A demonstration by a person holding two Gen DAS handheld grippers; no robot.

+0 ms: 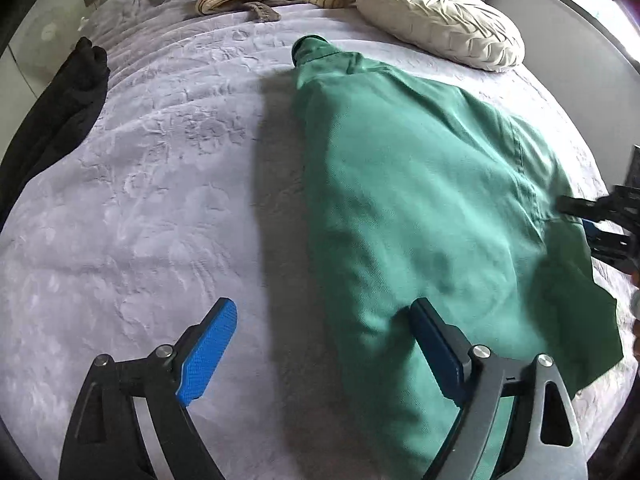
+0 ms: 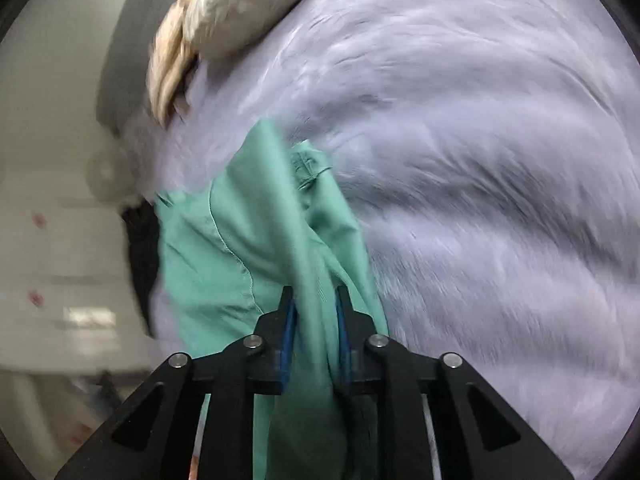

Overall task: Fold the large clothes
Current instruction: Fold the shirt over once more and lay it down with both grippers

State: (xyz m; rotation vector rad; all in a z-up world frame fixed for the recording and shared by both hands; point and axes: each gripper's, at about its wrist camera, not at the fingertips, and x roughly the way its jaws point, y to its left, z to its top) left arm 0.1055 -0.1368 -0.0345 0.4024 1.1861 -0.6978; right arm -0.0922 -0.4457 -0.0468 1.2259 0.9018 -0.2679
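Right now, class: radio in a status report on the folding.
Left gripper open. Right gripper shut on green garment, lifting an edge. Cream pillow nearby.

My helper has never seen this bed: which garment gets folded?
On the lavender bedspread, look below the cream pillow. The green garment lies spread there, pinched by the right tongs; the other clothes are black or striped.

Green garment (image 1: 420,184), half-folded lengthwise, flat on bed.

No text, label, brand, number or sign can be read anywhere in either view, on the cloth, the bedding or the grippers.
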